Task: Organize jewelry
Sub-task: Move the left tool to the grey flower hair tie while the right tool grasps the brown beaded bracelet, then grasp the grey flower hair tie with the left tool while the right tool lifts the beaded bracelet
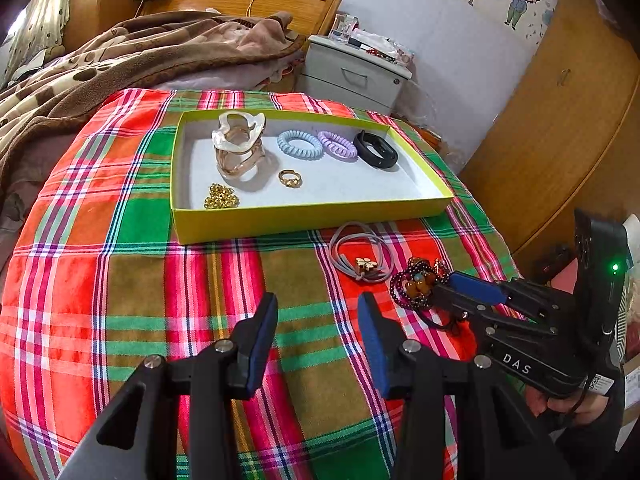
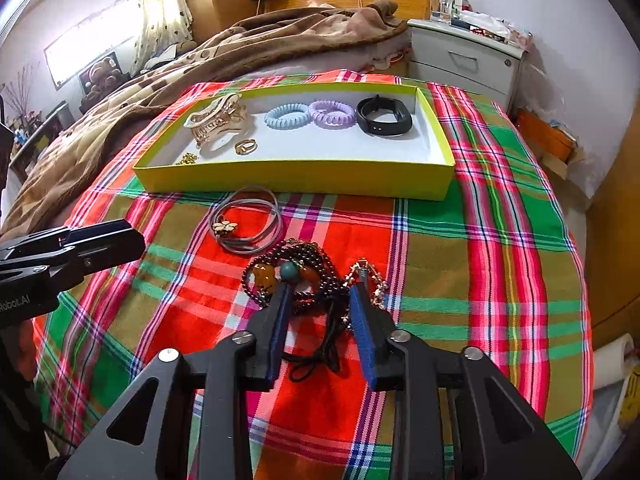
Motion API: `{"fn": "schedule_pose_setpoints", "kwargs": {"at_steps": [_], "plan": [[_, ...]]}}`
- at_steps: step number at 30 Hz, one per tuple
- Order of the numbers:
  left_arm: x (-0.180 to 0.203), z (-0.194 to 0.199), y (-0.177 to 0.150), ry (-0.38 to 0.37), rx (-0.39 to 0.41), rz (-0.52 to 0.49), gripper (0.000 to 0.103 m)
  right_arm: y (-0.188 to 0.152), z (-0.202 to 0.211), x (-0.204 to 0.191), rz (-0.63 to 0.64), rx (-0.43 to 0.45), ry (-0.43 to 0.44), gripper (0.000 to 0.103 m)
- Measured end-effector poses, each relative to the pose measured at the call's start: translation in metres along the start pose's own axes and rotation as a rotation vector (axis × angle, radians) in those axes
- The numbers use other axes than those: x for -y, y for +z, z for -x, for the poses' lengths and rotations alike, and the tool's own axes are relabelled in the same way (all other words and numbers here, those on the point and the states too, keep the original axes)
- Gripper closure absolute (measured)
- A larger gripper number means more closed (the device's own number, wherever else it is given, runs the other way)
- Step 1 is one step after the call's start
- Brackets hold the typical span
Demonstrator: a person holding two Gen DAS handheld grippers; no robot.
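Observation:
A yellow-green tray (image 1: 312,216) (image 2: 296,178) on the plaid cloth holds a hair claw (image 1: 239,148), blue (image 1: 300,145) and purple (image 1: 337,145) coil ties, a black band (image 1: 375,149), a gold ring (image 1: 290,179) and gold beads (image 1: 221,197). A grey hair tie with a flower charm (image 2: 244,226) (image 1: 361,252) lies in front of the tray. My right gripper (image 2: 320,292) (image 1: 444,292) is open, its fingers straddling a dark bead bracelet (image 2: 296,276) (image 1: 414,284) with a gold chain (image 2: 370,280) beside it. My left gripper (image 1: 318,312) is open and empty above the cloth.
The plaid cloth (image 2: 480,240) covers a rounded surface that falls away at the edges. A brown blanket (image 1: 120,52) lies behind the tray. A white nightstand (image 1: 356,72) and a wooden wardrobe (image 1: 560,120) stand at the right.

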State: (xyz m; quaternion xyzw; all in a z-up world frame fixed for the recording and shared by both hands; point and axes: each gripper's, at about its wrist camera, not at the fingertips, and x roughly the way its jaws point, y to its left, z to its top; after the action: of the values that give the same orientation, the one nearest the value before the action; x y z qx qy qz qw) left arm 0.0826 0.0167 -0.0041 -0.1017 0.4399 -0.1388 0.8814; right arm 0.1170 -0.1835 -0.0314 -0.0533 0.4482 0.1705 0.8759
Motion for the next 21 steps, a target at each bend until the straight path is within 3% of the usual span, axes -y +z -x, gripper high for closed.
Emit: {"fn": "schedule_pose_setpoints", "kwargs": {"at_steps": [4,6,7,16,21], "plan": [[0.000,-0.001,0.000,0.007,-0.003,0.004,0.060,0.000,0.001,0.002,0.004,0.004,-0.006,0.087],[0.000,0.000,0.000,0.010,-0.003,0.003,0.060,-0.001,0.002,0.003,0.004,0.010,-0.007,0.099],[0.000,0.001,0.000,0.010,-0.002,0.002,0.060,-0.001,0.004,0.003,0.003,0.017,0.001,0.100],[-0.002,0.000,0.002,0.020,-0.004,0.010,0.060,0.005,0.035,0.012,-0.053,0.127,0.102,0.103],[-0.001,-0.001,0.004,0.026,-0.006,0.010,0.060,0.013,0.050,0.014,-0.049,0.176,0.116,0.103]]}}
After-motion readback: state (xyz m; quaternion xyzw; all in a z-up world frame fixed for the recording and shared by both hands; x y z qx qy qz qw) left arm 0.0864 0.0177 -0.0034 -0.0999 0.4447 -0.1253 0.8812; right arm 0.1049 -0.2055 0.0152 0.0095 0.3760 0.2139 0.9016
